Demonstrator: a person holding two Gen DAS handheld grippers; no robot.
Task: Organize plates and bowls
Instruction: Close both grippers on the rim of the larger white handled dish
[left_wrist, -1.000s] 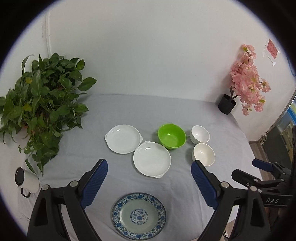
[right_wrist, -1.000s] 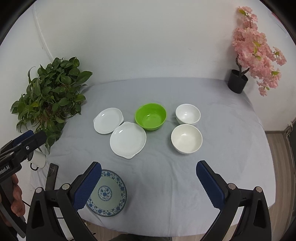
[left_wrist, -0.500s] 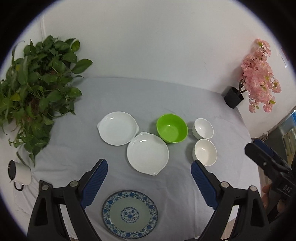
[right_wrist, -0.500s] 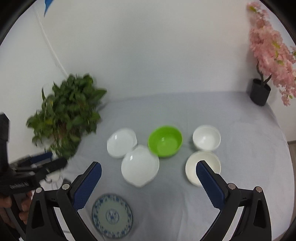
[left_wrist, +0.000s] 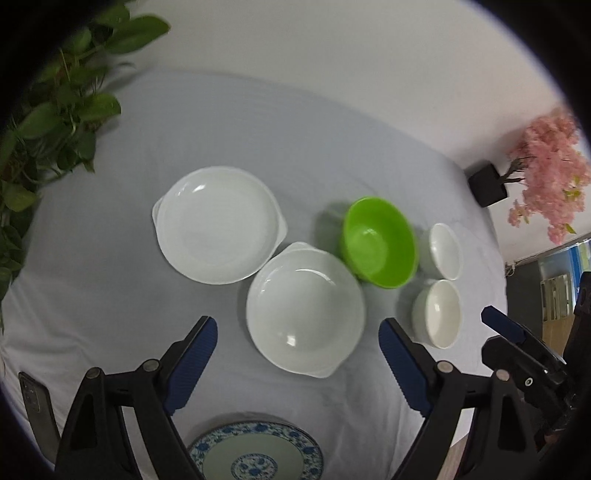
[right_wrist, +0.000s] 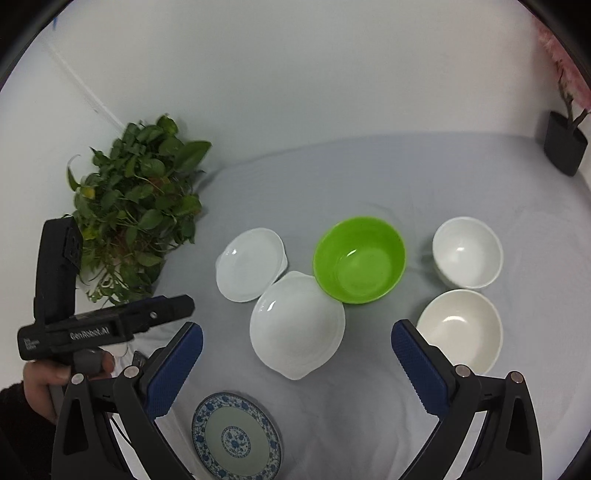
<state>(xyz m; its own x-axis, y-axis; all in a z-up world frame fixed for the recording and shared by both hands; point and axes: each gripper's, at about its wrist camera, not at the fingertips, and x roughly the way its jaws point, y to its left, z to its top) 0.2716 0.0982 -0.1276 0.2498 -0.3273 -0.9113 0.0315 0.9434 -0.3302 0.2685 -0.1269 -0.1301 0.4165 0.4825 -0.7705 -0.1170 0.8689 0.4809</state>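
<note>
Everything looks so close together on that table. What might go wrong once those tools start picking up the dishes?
The nearer white plate overlaps the farther white plate and sits against the green bowl, so lifting it may nudge both. The blue patterned plate lies near the table's front edge and might slide off. Both tools are open, holding nothing.

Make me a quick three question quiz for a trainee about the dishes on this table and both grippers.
1. True or false: the left gripper is holding a plate.
2. How many bowls are on the grey table?
3. Which dish lies nearest the camera: A green bowl, B blue patterned plate, C white bowl?

Key: 1 false, both it and the right gripper are open and empty. 2 three. 3 B.
</note>
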